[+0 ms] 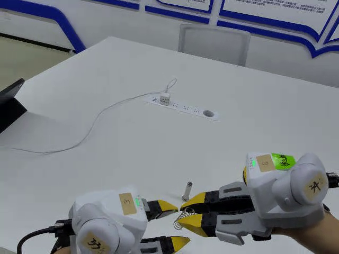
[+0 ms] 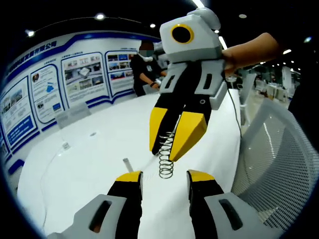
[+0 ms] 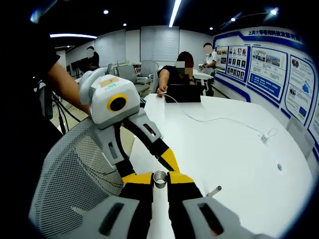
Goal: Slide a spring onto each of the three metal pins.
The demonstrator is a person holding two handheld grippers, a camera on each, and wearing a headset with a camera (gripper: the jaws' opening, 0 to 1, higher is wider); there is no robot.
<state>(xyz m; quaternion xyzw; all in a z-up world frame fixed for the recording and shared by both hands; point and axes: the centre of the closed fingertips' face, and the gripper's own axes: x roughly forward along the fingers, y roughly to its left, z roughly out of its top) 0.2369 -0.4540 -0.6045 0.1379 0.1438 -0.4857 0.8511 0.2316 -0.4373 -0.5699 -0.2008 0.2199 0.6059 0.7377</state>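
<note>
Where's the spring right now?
The spring is clamped between the right gripper's fingers, low centre in the head view. It sits just nearer the person than the metal pin and beside the open left gripper.

White table [image 1: 265, 127], grey chair [image 1: 213, 43] behind; blue-trimmed wall boards [image 1: 275, 9]; ceiling strip lights [image 3: 174, 12] overhead.

Left hand-held gripper [image 2: 164, 175]: jaws apart, nothing between them. Right hand-held gripper [image 2: 166, 152] enters from above, yellow jaws pinching a spring [image 2: 166, 164] that hangs down. Metal pin [image 2: 126, 164] stands upright on the white tabletop [image 2: 84, 164], just left of the spring.
</note>
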